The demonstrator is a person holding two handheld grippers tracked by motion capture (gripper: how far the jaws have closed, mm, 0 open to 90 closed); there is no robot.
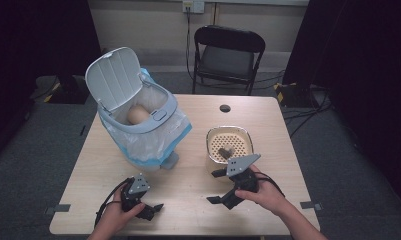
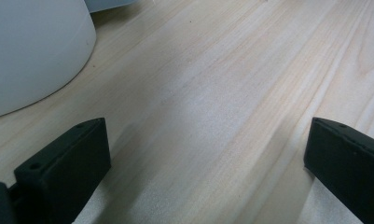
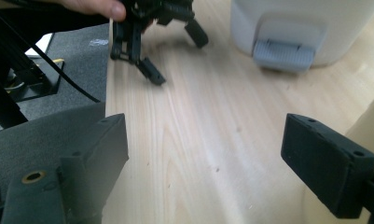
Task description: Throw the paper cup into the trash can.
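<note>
White lidded bin (image 1: 138,107) holding tan object (image 1: 137,114), strainer basket (image 1: 229,144) holding small item (image 1: 224,151)

I can read no text, label, brand or number anywhere here (not on the bin (image 1: 138,115), the basket (image 1: 229,145), the table (image 1: 188,200) or my own two grippers).

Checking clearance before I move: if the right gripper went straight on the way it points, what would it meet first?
Probably bare table. The right gripper, jaws open, looks across it toward the left gripper and the bin's pedal, both farther off; depth is unclear.
</note>
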